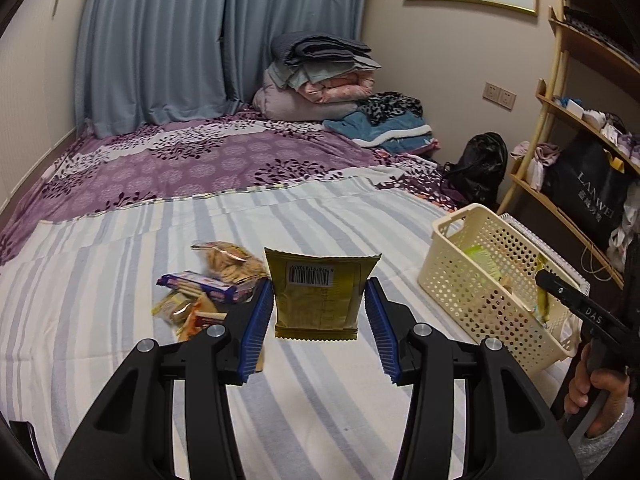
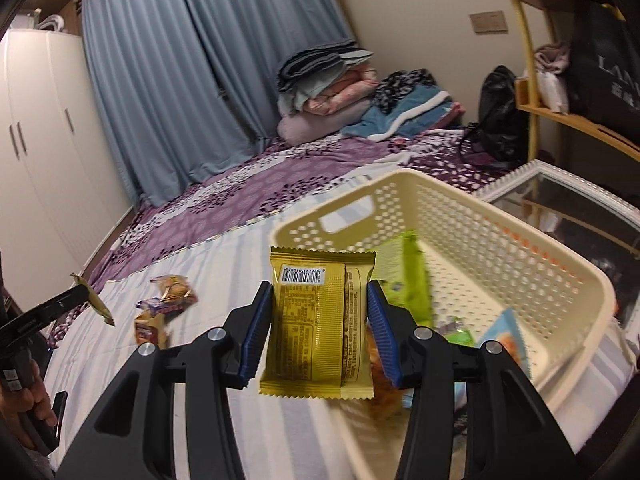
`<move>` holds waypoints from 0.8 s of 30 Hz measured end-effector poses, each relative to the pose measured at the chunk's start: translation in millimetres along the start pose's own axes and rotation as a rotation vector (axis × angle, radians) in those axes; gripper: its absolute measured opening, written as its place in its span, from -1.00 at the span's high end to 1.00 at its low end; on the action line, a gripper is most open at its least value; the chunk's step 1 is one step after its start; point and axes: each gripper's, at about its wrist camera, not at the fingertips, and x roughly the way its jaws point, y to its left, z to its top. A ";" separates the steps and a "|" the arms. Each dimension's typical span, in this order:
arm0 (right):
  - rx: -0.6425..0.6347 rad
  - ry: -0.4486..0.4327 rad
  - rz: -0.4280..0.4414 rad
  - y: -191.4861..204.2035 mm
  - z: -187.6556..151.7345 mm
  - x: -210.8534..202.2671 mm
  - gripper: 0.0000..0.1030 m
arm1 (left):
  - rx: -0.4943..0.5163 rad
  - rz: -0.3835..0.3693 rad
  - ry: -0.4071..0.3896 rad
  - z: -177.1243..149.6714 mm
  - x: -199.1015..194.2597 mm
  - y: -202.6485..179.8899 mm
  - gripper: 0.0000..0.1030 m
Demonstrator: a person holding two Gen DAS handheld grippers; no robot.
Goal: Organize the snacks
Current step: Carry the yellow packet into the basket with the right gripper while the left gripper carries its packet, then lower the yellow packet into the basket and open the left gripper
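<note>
The right gripper (image 2: 318, 322) holds a yellow snack pack (image 2: 318, 320) between its blue jaws. The pack stands up tall, with its long side going up and down and its barcode at the top. In the right wrist view it hangs right at the near left edge of the cream basket (image 2: 592, 280). The open basket lies just past it and to the right, so I think a short move to the right and a let-go would drop it in. The rim is low here, and there is bare floor in the basket's far half. A green pack (image 2: 408, 280) and other snacks lie nearer.

The left gripper (image 1: 318, 312) holds a second yellow pack (image 1: 320, 292), upright too, with its jaws pressing on both sides. It hangs over the striped bed (image 1: 320, 400), and the basket is well off to its right.

Farther on the bed, to the left, a small pile of loose snacks (image 1: 204, 292) waits. The right hand is nearer the basket; the left is nearer the pile.
</note>
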 end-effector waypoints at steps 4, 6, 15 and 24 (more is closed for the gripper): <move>0.045 -0.027 -0.038 -21.0 -2.4 -5.2 -0.58 | 0.035 -0.020 0.008 4.3 6.1 -19.7 0.06; 0.049 -0.030 -0.046 -27.9 -2.7 -6.9 -0.58 | 0.052 -0.030 0.011 5.8 8.5 -29.1 0.06; 0.041 -0.055 -0.077 -39.6 -9.2 -11.5 -0.58 | 0.143 -0.083 0.027 16.7 26.7 -78.2 0.06; 0.033 -0.096 -0.095 -48.8 -11.2 -22.0 -0.62 | 0.246 -0.145 0.036 29.0 48.5 -136.4 0.06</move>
